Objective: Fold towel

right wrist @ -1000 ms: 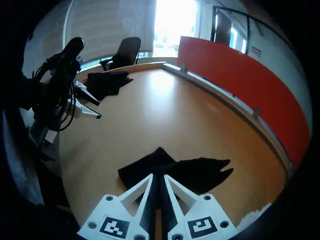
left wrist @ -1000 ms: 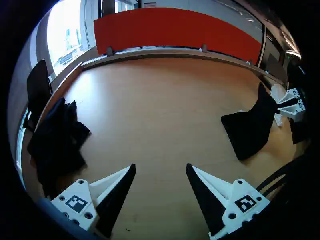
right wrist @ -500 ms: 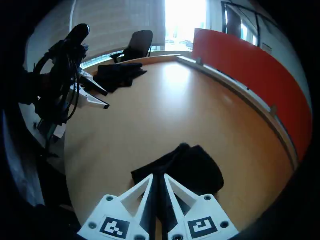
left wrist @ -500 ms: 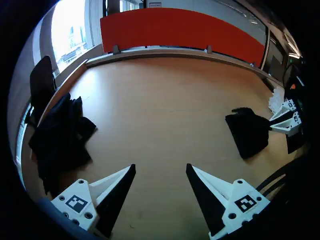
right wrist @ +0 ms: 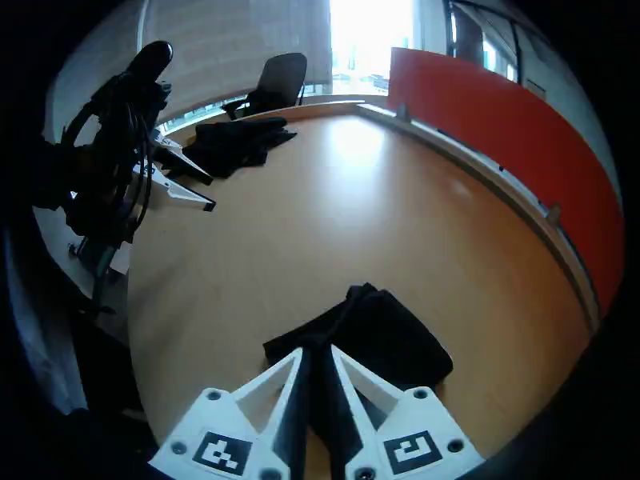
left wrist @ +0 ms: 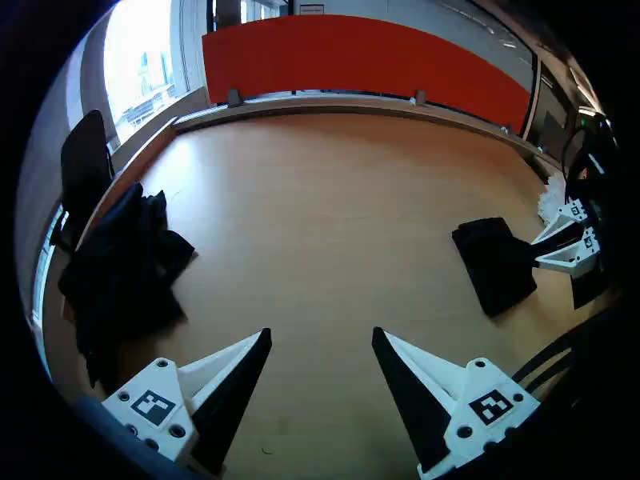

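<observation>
Down it goes! The black towel (right wrist: 388, 340), lifted and splayed with loose corners a second ago, now lies doubled over in a compact bundle on the tabletop (right wrist: 320, 216). It sits right ahead of my right gripper (right wrist: 318, 358), which stays pinched on its near edge. My left gripper (left wrist: 320, 334) hangs wide open, holding nothing (a heap of dark cloths (left wrist: 120, 264) lies off to its left). One fold looks landed.
</observation>
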A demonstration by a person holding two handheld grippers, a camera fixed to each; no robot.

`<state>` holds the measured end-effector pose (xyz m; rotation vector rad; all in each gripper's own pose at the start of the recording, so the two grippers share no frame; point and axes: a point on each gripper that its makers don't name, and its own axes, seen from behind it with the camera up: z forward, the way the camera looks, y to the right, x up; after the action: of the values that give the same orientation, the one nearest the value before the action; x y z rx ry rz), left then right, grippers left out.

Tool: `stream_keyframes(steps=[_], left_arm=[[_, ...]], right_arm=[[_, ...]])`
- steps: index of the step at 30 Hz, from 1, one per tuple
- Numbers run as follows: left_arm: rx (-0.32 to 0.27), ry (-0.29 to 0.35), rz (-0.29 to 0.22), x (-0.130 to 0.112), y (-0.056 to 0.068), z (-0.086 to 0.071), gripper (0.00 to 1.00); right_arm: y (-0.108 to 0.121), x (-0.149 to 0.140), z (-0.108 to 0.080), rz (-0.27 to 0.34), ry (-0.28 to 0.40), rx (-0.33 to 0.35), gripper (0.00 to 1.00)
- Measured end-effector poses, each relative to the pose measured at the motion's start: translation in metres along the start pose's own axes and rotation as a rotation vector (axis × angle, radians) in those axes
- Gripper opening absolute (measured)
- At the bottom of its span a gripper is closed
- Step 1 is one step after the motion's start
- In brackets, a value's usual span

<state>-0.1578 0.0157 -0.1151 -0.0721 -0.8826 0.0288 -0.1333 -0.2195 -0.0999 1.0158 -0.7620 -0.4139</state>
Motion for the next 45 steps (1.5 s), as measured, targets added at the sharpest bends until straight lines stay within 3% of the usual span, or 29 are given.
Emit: stream_keyframes(steps=[4,10,23,45], left_arm=[[-0.001,0.0,0.003,0.0,0.001,0.0,0.93],[-0.001,0.0,0.002,0.0,0.001,0.001,0.93],[0.0,0.001,0.002,0.001,0.0,0.0,0.93],[-0.003,-0.002,0.01,0.001,0.005,-0.001,0.94]], right_arm=[[0.001,-0.004,0.0,0.002,-0.011,-0.01,0.65],[0.003,-0.005,-0.002,0.012,-0.007,-0.017,0.79],[0.015,-0.016,-0.011,0.026,-0.021,-0.049,0.79],[0.017,-0.088,-0.022,0.065,-0.133,-0.086,0.79]])
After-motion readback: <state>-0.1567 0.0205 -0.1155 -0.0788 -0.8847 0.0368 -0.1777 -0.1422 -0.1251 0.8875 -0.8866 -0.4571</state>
